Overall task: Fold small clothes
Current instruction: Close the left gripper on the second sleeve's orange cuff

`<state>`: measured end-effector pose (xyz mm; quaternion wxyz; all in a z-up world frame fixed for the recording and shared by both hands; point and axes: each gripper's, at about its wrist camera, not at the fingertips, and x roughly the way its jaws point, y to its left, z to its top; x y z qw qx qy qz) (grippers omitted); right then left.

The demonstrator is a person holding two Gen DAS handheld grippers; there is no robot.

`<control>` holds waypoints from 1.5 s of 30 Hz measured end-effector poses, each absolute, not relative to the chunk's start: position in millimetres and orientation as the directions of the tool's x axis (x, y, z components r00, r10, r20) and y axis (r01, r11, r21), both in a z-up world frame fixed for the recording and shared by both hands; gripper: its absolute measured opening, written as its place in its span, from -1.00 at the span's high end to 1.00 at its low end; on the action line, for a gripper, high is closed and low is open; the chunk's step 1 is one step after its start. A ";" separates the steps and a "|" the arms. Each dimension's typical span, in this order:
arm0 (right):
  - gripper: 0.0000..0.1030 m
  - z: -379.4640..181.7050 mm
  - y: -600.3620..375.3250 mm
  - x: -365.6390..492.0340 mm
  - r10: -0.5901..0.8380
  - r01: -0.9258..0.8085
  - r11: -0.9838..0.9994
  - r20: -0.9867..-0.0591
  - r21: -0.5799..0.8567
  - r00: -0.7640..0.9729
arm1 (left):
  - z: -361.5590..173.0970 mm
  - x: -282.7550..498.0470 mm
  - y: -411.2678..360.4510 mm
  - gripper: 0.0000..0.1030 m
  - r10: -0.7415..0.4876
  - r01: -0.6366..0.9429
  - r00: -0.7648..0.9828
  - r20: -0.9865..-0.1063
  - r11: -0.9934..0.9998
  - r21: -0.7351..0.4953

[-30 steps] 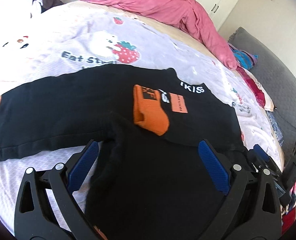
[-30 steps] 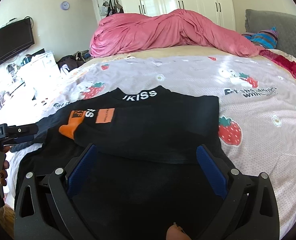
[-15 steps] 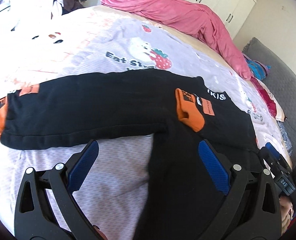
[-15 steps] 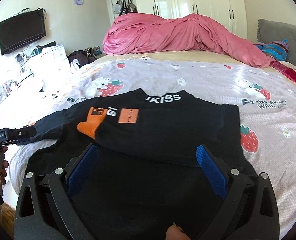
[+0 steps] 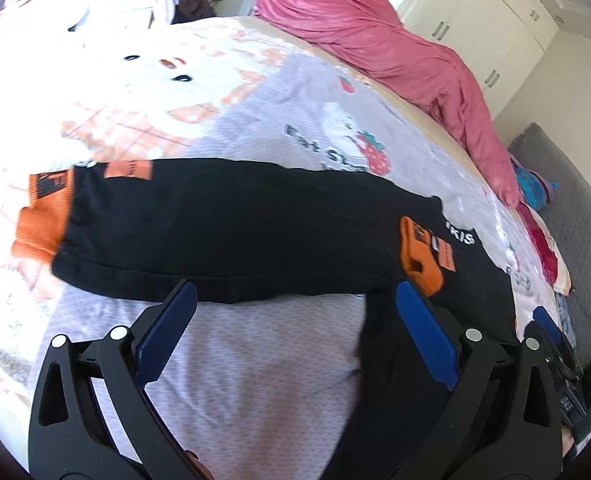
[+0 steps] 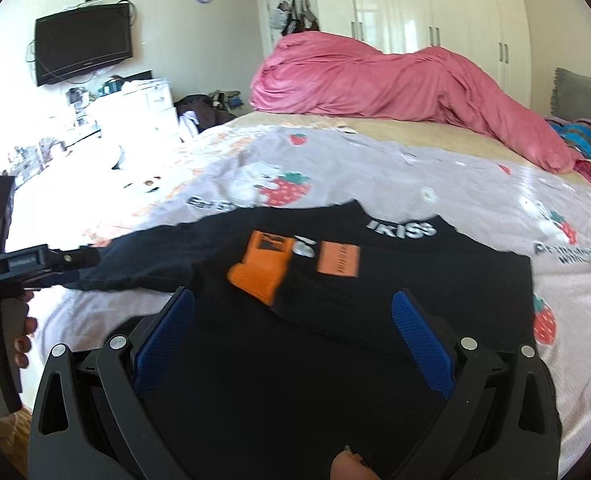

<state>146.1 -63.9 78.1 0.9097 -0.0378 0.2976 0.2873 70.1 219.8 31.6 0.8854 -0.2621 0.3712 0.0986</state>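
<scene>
A small black long-sleeved top (image 6: pixel 375 320) with orange cuffs lies on the bed. One sleeve is folded over its chest, its orange cuff (image 6: pixel 261 268) near the collar. The other sleeve (image 5: pixel 223 236) stretches out flat to the left, ending in an orange cuff (image 5: pixel 41 220). My left gripper (image 5: pixel 291 308) is open and empty, hovering over the bedsheet just below that sleeve. My right gripper (image 6: pixel 293 316) is open and empty above the top's body. The left gripper also shows at the left edge of the right wrist view (image 6: pixel 35 268).
The bedsheet (image 5: pixel 255 380) is pale lilac with strawberry and bear prints. A pink duvet (image 6: pixel 395 80) is heaped at the head of the bed. White wardrobes (image 6: pixel 435 8) and a wall TV (image 6: pixel 81 44) stand behind. A grey sofa (image 5: pixel 575 220) is at the right.
My left gripper has swung to the left, from over the top's body to over the bare sheet below the outstretched sleeve. The right gripper has drawn back slightly. Both stay open.
</scene>
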 end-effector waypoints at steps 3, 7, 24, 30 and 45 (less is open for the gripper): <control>-0.91 81.8 -47.6 142.9 0.516 -0.570 0.816 -0.564 0.095 0.645 | 31.1 62.9 232.0 -0.82 0.005 -0.403 0.704 -0.710 0.826 -0.393; -0.91 83.2 -26.3 137.5 0.531 -0.600 0.795 -0.574 0.084 0.623 | 31.8 54.6 246.0 -0.82 0.022 -0.430 0.705 -0.709 0.808 -0.403; -0.91 69.9 37.3 112.8 0.565 -0.692 0.720 -0.623 0.053 0.541 | 15.5 24.3 306.0 -0.82 0.077 -0.574 0.667 -0.742 0.687 -0.445; -0.91 68.5 41.2 110.9 0.566 -0.693 0.718 -0.628 0.058 0.534 | -6.9 20.0 327.2 -0.82 0.037 -0.617 0.642 -0.766 0.619 -0.487; -0.91 61.9 43.0 118.0 0.567 -0.680 0.727 -0.639 0.091 0.520 | -10.6 14.0 355.4 -0.24 0.128 -0.651 0.697 -0.705 0.526 -0.547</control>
